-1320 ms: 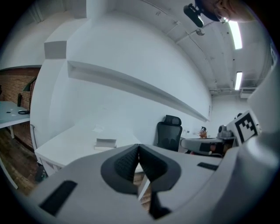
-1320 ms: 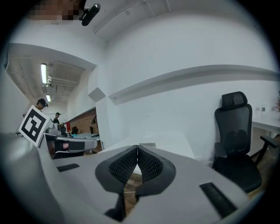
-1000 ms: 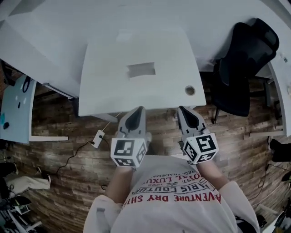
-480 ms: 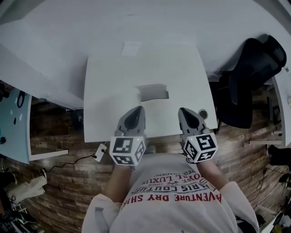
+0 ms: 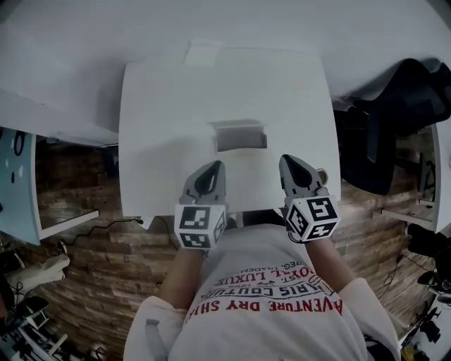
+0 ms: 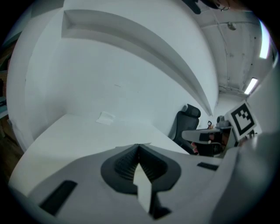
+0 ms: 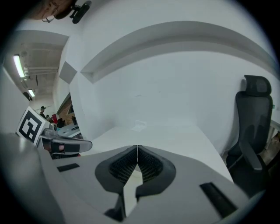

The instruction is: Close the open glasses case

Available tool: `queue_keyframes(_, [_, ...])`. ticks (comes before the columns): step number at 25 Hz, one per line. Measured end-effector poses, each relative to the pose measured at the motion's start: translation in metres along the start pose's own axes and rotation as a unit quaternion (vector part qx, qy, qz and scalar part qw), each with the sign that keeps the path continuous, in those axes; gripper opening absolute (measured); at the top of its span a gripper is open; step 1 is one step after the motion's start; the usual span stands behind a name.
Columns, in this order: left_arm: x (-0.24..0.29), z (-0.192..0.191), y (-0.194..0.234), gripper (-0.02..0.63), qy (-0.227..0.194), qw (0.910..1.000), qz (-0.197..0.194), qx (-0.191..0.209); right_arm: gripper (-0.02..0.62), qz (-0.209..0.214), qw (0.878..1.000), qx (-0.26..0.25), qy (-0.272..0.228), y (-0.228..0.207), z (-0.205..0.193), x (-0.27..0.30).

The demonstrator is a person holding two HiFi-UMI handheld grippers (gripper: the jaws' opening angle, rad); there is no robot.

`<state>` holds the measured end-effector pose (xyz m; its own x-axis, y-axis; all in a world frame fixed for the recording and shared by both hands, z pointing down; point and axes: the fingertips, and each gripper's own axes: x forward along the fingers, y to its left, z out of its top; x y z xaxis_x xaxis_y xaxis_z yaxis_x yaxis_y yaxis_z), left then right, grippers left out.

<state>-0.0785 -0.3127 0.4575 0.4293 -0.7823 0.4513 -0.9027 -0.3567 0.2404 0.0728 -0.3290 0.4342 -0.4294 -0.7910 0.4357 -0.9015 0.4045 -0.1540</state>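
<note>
Glasses case (image 5: 239,135) sits on the white table (image 5: 162,106) a little above the middle of the head view. It shows as a grey rectangle with a paler band along its far edge, and neither gripper touches it. Nearest the camera, at the bottom of that view, is the person's pale printed shirt (image 5: 268,296), with both forearms extending up the frame from it. The left gripper (image 5: 213,168) is held left of centre and the right gripper (image 5: 287,159) right of centre. Their marker cubes (image 5: 200,225) are at the near ends, close to the table's near edge, and their tips are over the tabletop, pointing toward the far side. In the left gripper view the two jaws are pressed together at their tips with nothing between them. The right gripper view shows the same: jaws closed on each other and empty. The case lies just beyond the two tips, between their lines and apart from both. A round hole (image 5: 322,173) in the tabletop shows just right of the right gripper. Farther on, a small white slip of paper (image 5: 203,53) lies at the table's far edge, near the white wall (image 5: 282,21). A black office chair (image 5: 394,120) stands at the right of the frame beside the table, and a wood-look floor (image 5: 91,268) fills the lower left.
</note>
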Motion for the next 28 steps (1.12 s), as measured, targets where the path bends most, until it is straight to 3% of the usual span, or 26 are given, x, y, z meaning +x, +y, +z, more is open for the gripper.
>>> queue_keyframes(4, [0.024, -0.021, 0.013, 0.005, 0.041, 0.9987, 0.03, 0.002, 0.012, 0.024, 0.999, -0.002, 0.035, -0.009, -0.009, 0.03])
queue_keyframes(16, [0.086, -0.079, 0.038, 0.005, 0.129, 0.9892, 0.064, -0.03, 0.012, 0.054, 0.994, -0.014, 0.091, -0.037, -0.027, 0.109])
queue_keyframes(28, [0.093, -0.09, 0.042, 0.005, 0.143, 0.9853, 0.073, -0.058, 0.012, 0.051, 0.993, -0.025, 0.105, -0.044, -0.027, 0.15])
